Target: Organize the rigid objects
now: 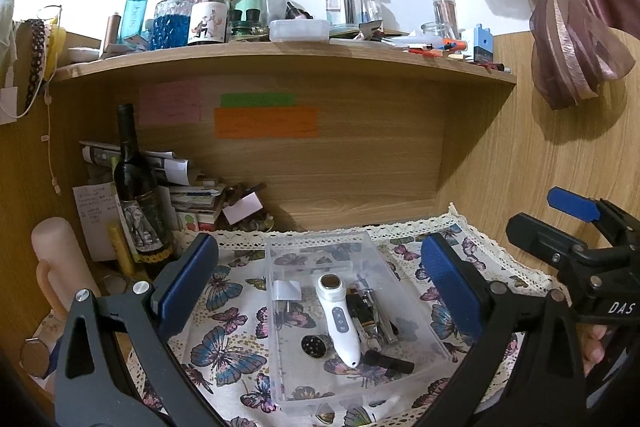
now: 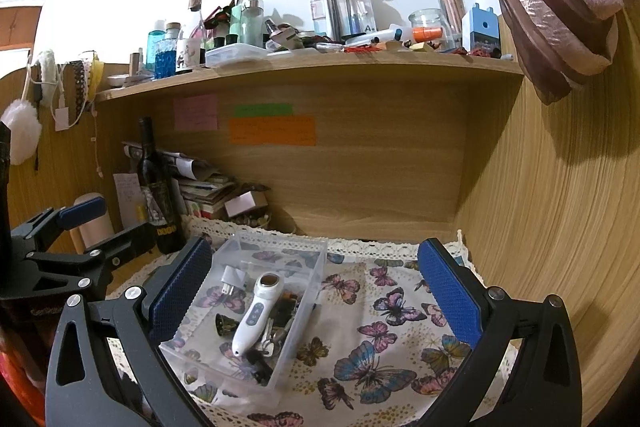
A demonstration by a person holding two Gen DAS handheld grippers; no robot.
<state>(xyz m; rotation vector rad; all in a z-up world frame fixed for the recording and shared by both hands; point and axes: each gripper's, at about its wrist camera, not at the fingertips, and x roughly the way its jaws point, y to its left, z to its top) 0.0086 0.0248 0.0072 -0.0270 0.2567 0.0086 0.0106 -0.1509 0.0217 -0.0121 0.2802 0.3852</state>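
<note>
On the desk's butterfly cloth, clear bin holds white handheld device, keys, small parts. Left hand-held gripper and right hand-held gripper: both spread, empty. Risk: light bin skids or tips if nudged; wine bottle stands near.

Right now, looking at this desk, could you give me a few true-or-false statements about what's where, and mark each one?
1. The white handheld device lies inside the clear plastic box. True.
2. Both grippers are clamped on objects. False: the left gripper and right gripper are open and hold nothing.
3. A dark wine bottle stands upright left of the box. True.
4. The cloth under the box is plain white. False: it has a butterfly print with a lace edge.
5. The upper shelf is bare. False: bottles and jars crowd it.
</note>
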